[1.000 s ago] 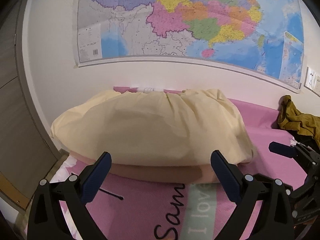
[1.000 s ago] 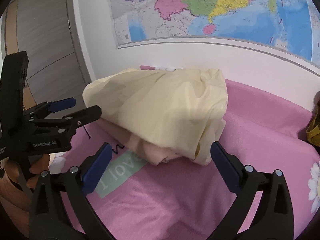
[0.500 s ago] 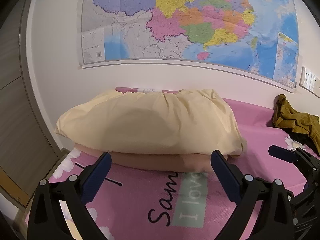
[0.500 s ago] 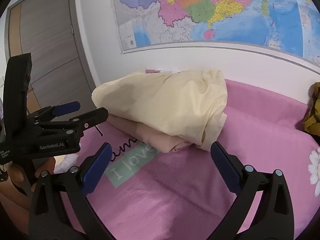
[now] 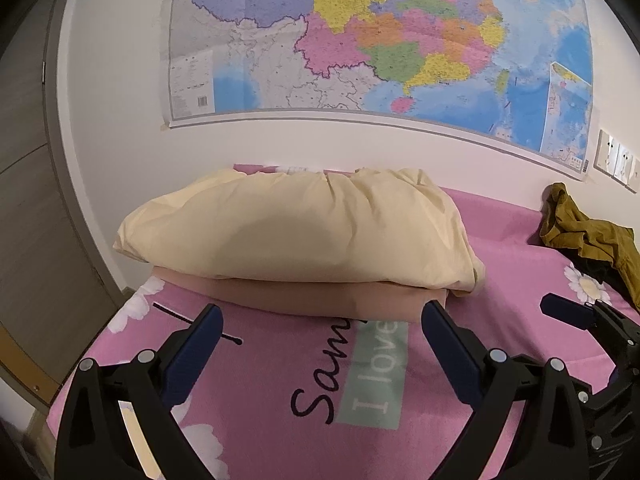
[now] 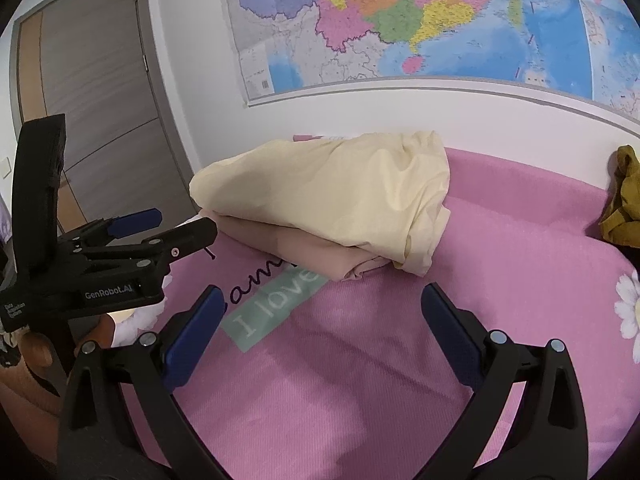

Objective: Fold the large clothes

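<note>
Above the pink bedsheet (image 5: 280, 364) I hold my left gripper (image 5: 318, 340) level, fingers spread wide and holding nothing, aimed at the stack ahead. My right gripper (image 6: 322, 320) hovers beside it, spread just as wide and holding nothing; in the left view it shows at the right edge. A wall map (image 5: 380, 40) hangs behind the bed, a door (image 6: 92, 120) stands to the left, and a mustard garment (image 5: 584, 236) lies crumpled well off to the right. Nothing sits between my fingers and the stack. The cream folded cloth (image 5: 296, 232) lies puffy and lightly creased on top of a flatter peach folded cloth (image 5: 304, 298), at the head of the bed by the wall.
</note>
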{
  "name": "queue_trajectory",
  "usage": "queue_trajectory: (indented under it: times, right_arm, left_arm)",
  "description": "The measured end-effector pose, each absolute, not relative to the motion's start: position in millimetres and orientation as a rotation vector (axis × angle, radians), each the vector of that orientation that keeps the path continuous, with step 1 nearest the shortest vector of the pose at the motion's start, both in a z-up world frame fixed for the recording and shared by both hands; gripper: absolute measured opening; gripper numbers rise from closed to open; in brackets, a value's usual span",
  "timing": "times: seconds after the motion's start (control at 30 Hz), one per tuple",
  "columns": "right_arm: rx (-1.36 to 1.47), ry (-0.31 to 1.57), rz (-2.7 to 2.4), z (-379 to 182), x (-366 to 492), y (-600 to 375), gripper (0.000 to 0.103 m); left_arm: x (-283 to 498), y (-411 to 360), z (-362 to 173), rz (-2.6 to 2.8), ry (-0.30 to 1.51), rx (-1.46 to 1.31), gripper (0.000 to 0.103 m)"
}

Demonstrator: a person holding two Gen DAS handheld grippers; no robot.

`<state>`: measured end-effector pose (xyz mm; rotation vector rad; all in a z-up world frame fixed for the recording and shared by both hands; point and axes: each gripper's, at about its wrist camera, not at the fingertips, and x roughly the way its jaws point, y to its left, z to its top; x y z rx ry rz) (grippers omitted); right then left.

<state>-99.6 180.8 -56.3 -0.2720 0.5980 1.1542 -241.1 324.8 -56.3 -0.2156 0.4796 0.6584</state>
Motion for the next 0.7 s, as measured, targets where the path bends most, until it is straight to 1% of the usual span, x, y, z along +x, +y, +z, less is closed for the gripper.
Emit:
queue_trajectory:
  times: [0.7]
  right_arm:
    - [-0.260,0.608,1.155,-58.5,-104.1,173.6,0.097]
  left_arm:
    - [-248.1,317.2,-60.4,0.650,0.481,-0.200,0.096]
